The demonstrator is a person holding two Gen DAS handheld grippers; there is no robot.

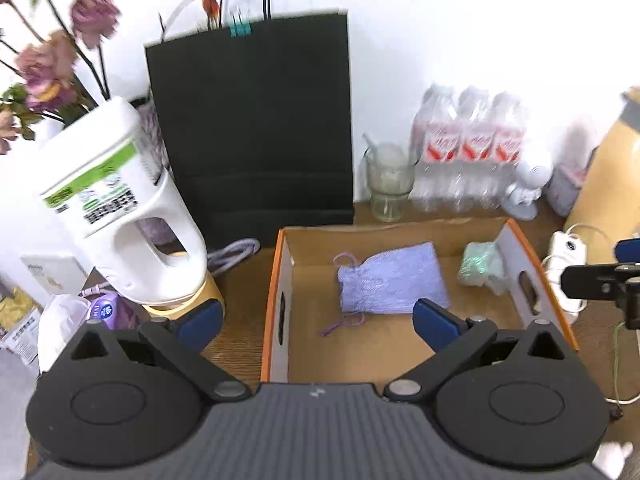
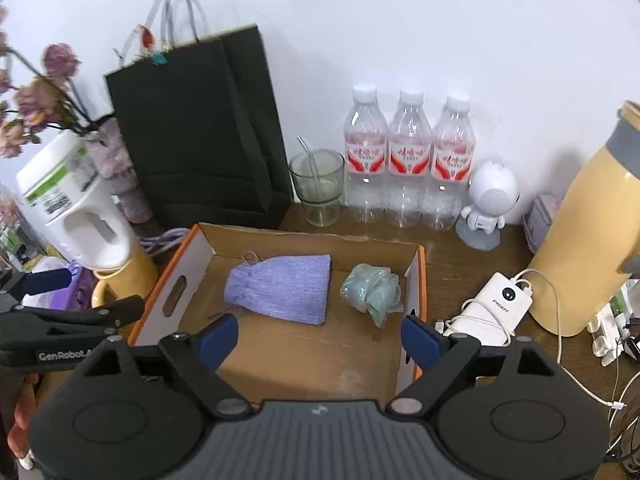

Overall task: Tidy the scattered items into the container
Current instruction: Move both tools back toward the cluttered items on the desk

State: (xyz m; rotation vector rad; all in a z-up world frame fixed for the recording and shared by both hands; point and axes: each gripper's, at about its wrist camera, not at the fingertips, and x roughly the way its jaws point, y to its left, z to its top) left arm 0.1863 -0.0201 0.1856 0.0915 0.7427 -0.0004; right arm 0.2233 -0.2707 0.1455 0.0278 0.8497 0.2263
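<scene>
Cloth is what I'm dealing with: the purple drawstring pouch [image 2: 280, 288] lies flat in the cardboard box [image 2: 192, 252], and the green mesh sponge [image 2: 370, 290] sits apart from it near the right wall. Both look light, soft and squashy, nothing breakable. I'd pinch the pouch across its gathered neck, the sponge through its bunched middle. My left gripper [image 1: 316, 320] and right gripper [image 2: 318, 338] hang above the box with jaws spread wide, holding nothing.

Left hand-held gripper [image 1: 318, 322] and right hand-held gripper [image 2: 318, 340], black linkage arms, blue pads [image 2: 218, 338], silver pivot screws, ribbed grey body
</scene>
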